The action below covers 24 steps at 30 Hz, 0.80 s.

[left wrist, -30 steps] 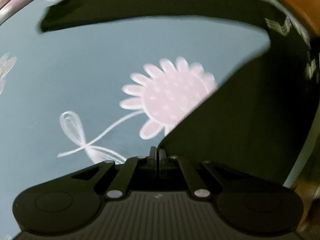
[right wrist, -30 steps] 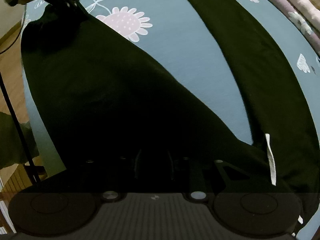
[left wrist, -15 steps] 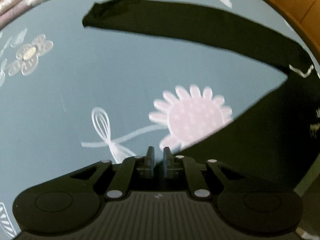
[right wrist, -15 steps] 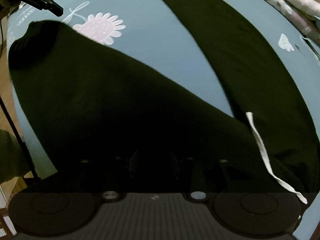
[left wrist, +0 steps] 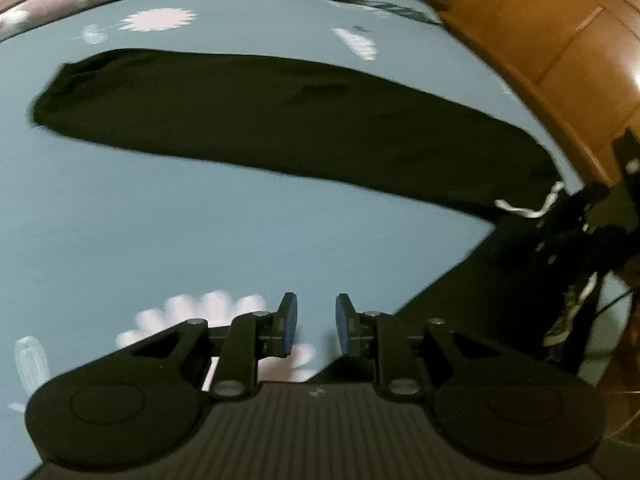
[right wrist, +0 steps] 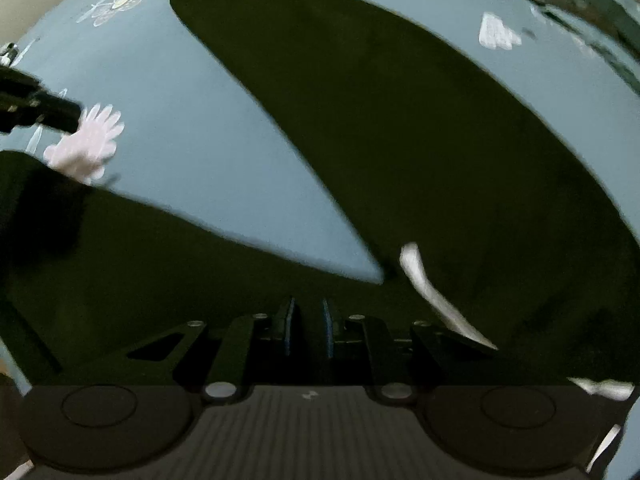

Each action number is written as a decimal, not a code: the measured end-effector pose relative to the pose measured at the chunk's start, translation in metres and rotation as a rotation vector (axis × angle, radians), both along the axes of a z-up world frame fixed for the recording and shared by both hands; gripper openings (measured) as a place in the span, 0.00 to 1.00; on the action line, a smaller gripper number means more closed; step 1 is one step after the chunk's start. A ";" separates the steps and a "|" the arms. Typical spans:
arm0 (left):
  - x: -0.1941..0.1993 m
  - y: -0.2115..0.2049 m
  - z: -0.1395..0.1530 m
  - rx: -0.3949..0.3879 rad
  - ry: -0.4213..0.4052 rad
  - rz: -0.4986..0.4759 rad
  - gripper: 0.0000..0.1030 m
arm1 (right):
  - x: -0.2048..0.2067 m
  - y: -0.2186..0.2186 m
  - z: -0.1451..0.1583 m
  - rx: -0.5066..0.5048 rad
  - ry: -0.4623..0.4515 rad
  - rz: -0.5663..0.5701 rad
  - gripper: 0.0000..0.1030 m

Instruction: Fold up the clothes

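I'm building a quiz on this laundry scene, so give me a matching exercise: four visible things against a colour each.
Things:
1. long trousers
2. flat bedsheet
3. thin drawstring cord
4. curved wooden bed frame

Colours:
A. white
B. orange-brown
C. black
D. grey-blue with pale pink flowers

Pairs: 1-C, 2-D, 3-A, 4-B
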State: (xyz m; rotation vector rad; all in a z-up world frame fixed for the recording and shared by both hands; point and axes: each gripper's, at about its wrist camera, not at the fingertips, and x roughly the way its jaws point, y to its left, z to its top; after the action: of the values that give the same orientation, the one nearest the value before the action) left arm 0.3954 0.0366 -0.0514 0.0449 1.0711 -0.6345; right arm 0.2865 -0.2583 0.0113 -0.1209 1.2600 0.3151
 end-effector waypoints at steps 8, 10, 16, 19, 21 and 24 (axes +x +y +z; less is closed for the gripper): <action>0.006 -0.062 -0.010 -0.045 0.055 -0.090 0.21 | -0.052 -0.023 -0.024 0.036 0.067 -0.099 0.16; 0.010 -0.080 -0.012 -0.063 0.076 -0.108 0.21 | -0.060 -0.029 -0.024 0.049 0.080 -0.120 0.16; 0.029 -0.134 -0.032 -0.151 0.166 -0.123 0.30 | -0.076 -0.038 -0.027 0.067 0.115 -0.145 0.16; 0.028 -0.155 -0.036 -0.175 0.169 -0.163 0.30 | -0.081 -0.036 -0.023 0.088 0.127 -0.158 0.16; 0.021 -0.167 -0.035 -0.204 0.164 -0.219 0.30 | -0.077 -0.041 -0.020 0.111 0.128 -0.176 0.16; 0.002 -0.180 -0.042 -0.180 0.178 -0.315 0.30 | -0.066 -0.052 -0.009 0.135 0.088 -0.194 0.17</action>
State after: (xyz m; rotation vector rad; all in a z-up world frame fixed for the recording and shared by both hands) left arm 0.3971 -0.1438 -0.0932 0.0000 1.1849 -1.0326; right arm 0.2202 -0.3103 0.0021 0.1314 1.3228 0.2381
